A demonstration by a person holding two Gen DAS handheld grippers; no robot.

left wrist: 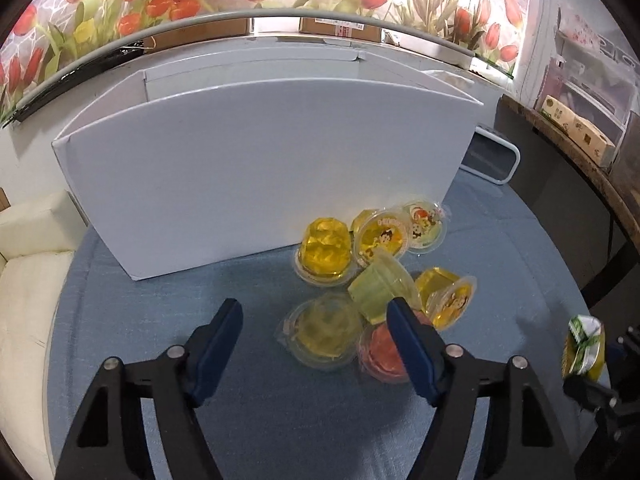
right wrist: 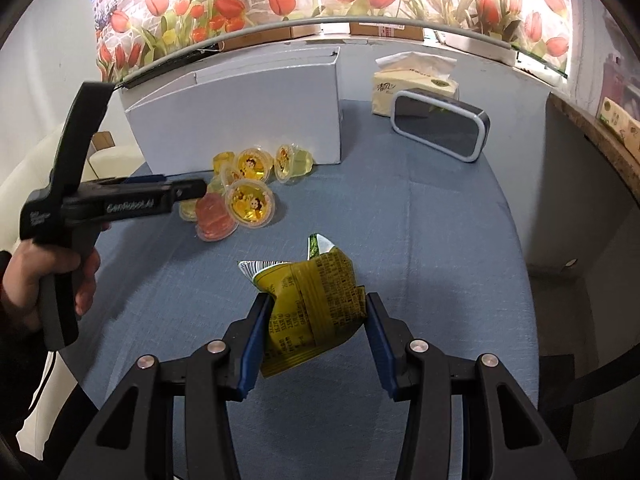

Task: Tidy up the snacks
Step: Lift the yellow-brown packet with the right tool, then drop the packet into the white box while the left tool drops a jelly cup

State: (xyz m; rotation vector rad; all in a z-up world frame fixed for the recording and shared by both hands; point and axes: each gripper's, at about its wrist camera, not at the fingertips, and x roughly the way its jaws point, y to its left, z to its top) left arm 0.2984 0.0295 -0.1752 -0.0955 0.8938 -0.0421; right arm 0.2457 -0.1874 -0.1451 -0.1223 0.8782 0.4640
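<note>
At nine o'clock in the left wrist view a white box [left wrist: 264, 168] stood on the blue-covered desk [left wrist: 240, 420], its inside hidden, so whether it held any snacks could not be told. The left gripper [left wrist: 316, 344] hung partly open and empty, its fingers [left wrist: 218, 344] low over the near edge of the jelly cups [left wrist: 360, 276], which lay loose in a heap against the box's foot, toward one o'clock. None looked sorted yet. Further right, at about four o'clock, the right gripper [right wrist: 316, 340] held a crumpled yellow snack packet [right wrist: 312, 304] pinched between its fingers, lifted clear of the cloth. Most of the work seemed left: the cups, and placing that packet.
</note>
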